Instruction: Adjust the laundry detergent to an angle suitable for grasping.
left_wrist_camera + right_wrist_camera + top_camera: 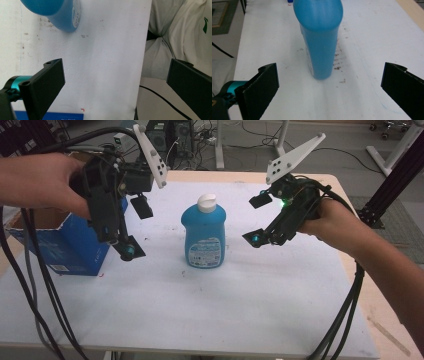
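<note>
Blue plastic bottle (203, 236) with a white cap stands upright near the middle of the white-covered bench (225, 310), its label facing the person's side. Everything else sits around that bottle. To its left, raised above the bench, the left gripper (137, 227) is held in a hand, its two black jaws spread wide with nothing between them; the bottle is near it but apart, and in the left gripper view only the bottle's (53, 13) lower part shows, at the upper left, off to the side of the gap between the jaws. To the bottle's right, the right gripper (257, 219) is also held off the bench with jaws spread wide and empty, pointing toward the bottle; in the right gripper view the bottle (320, 37) stands ahead of the jaws, roughly in line with the gap, not touched. Farther left of the bottle, beyond the left gripper, an open blue cardboard box (65, 245) rests at the bench edge.
</note>
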A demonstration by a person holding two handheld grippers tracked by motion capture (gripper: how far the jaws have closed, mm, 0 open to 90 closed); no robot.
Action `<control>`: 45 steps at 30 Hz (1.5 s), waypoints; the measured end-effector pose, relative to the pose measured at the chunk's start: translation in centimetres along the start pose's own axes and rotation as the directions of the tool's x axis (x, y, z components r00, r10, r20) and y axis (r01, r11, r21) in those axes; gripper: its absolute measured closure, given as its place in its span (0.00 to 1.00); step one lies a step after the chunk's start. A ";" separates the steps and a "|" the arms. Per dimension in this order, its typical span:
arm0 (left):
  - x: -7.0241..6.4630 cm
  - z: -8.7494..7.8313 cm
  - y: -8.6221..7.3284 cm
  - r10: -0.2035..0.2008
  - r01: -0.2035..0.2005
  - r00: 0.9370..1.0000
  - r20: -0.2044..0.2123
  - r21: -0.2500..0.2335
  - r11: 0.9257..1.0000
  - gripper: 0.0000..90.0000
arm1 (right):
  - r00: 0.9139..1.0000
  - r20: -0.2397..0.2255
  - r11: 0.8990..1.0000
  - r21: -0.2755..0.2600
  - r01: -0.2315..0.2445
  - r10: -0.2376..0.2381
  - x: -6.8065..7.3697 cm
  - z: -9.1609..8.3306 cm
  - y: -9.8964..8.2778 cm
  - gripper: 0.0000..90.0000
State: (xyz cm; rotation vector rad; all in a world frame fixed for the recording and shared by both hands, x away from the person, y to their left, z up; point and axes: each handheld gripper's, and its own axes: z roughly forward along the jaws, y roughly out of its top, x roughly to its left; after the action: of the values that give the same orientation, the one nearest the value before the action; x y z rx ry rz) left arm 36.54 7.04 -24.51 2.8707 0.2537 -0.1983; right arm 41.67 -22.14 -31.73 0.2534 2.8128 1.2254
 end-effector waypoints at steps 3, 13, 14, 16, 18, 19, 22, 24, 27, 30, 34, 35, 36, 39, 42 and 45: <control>0.1 0.0 0.2 0.000 0.000 1.000 -0.002 -0.001 1.000 0.02 | 1.000 -0.007 0.999 0.033 -0.017 0.017 0.5 -1.3 -0.1 0.01; 0.5 -0.4 0.9 -0.001 0.000 1.000 -0.017 -0.010 1.000 0.02 | 0.992 0.059 0.950 0.287 -0.124 0.112 2.6 -4.3 -1.0 0.01; 0.5 -0.4 0.9 -0.003 0.003 1.000 -0.017 -0.010 1.000 0.02 | 0.991 0.051 0.945 0.299 -0.130 0.120 2.7 -4.6 -1.2 0.01; 0.6 -0.4 0.9 -0.005 0.005 1.000 -0.020 -0.012 1.000 0.02 | 0.990 0.051 0.939 0.313 -0.141 0.132 2.9 -5.2 -1.6 0.01; 0.7 -0.5 0.9 -0.005 0.005 1.000 -0.025 -0.011 1.000 0.02 | 0.989 0.054 0.934 0.328 -0.145 0.134 3.2 -5.7 -1.9 0.01; 0.8 -0.5 1.0 -0.005 0.005 1.000 -0.026 -0.012 1.000 0.02 | 0.989 0.051 0.930 0.337 -0.146 0.137 3.3 -5.9 -2.0 0.01; 1.0 -0.6 1.0 -0.006 0.005 0.999 -0.032 -0.017 1.000 0.02 | 0.990 0.056 0.924 0.355 -0.144 0.132 3.8 -6.4 -2.3 0.01; 1.1 -0.8 1.0 0.000 -0.001 0.999 -0.046 -0.018 1.000 0.02 | 0.991 0.055 0.923 0.361 -0.137 0.125 4.0 -6.6 -2.3 0.01; 1.1 -1.1 1.0 0.016 -0.016 0.997 -0.078 -0.009 1.000 0.02 | 0.990 0.055 0.923 0.360 -0.139 0.127 4.3 -7.0 -2.3 0.01; 1.3 -1.4 1.0 0.007 -0.007 0.996 -0.089 -0.007 1.000 0.02 | 0.991 0.055 0.923 0.361 -0.137 0.125 4.5 -7.2 -2.2 0.01; 1.3 -1.8 1.1 -0.002 0.001 0.996 -0.094 -0.013 1.000 0.02 | 0.990 0.054 0.923 0.358 -0.138 0.127 4.6 -7.3 -2.1 0.01; 1.3 -1.8 1.1 0.002 -0.003 0.996 -0.094 -0.010 1.000 0.02 | 0.990 0.052 0.922 0.361 -0.141 0.131 4.7 -7.3 -2.1 0.01; 1.2 -1.9 1.1 0.001 -0.001 0.996 -0.094 -0.006 1.000 0.02 | 0.991 0.051 0.923 0.361 -0.133 0.123 4.7 -7.3 -2.0 0.01; 1.2 -2.0 1.1 0.002 -0.003 0.996 -0.093 -0.011 1.000 0.02 | 0.992 0.049 0.924 0.359 -0.130 0.120 4.9 -7.4 -1.8 0.01; 1.3 -2.0 1.1 0.005 -0.006 0.996 -0.084 -0.011 1.000 0.02 | 0.992 0.051 0.924 0.360 -0.128 0.117 5.0 -7.6 -1.7 0.01; 1.3 -2.0 1.2 0.008 -0.008 0.997 -0.077 -0.007 1.000 0.02 | 0.992 0.052 0.922 0.366 -0.127 0.116 5.1 -7.7 -1.4 0.01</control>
State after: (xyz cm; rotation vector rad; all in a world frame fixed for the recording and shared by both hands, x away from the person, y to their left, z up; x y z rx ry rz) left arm 38.21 6.63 -22.52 2.8757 0.2573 -0.0846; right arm 35.48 -27.74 -27.49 0.4661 3.0212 0.6882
